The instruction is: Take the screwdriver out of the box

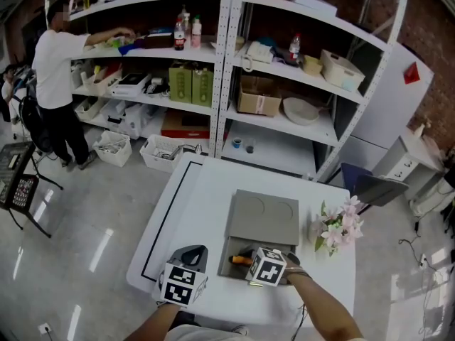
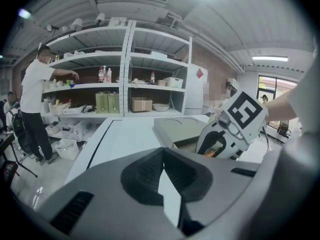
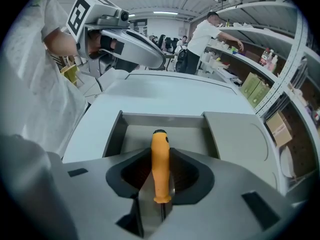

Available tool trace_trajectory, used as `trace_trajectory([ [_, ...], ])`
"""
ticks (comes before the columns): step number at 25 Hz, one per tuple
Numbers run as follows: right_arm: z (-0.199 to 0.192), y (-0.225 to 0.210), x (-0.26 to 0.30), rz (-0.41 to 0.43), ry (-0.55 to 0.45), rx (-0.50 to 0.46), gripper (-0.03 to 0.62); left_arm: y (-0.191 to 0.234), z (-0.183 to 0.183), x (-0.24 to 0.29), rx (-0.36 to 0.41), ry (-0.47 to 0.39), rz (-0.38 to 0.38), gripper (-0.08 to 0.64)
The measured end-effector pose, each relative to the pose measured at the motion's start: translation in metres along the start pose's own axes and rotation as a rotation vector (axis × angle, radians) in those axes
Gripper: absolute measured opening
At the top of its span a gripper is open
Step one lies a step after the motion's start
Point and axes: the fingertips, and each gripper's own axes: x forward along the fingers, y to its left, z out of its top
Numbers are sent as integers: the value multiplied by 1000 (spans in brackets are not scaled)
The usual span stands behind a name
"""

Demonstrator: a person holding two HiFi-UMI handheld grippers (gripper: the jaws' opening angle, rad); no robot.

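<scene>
A grey box (image 1: 229,267) stands open on the white table (image 1: 192,197), its lid (image 1: 263,219) folded back flat behind it. Inside lies a screwdriver (image 1: 241,259) with an orange handle. My right gripper (image 1: 250,262) points steeply down into the box. In the right gripper view the handle (image 3: 160,164) runs lengthwise between the jaws of that gripper (image 3: 160,151), which are shut on it; the metal shaft is mostly hidden. My left gripper (image 1: 195,256) hovers over the table just left of the box, shut with nothing in it, and it (image 2: 162,158) faces the right gripper (image 2: 231,133).
A bunch of pale pink flowers (image 1: 338,227) lies on the table right of the box. A black line (image 1: 165,215) marks the table's left part. White shelves (image 1: 227,62) with boxes and bottles stand behind. A person (image 1: 55,69) works at the far left shelf.
</scene>
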Motion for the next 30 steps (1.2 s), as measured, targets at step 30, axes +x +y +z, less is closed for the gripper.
trace_trajectory([
  [30,17,-18,-143,-392,-456,292,115,-66,50,-4,64,-90,-78,3],
])
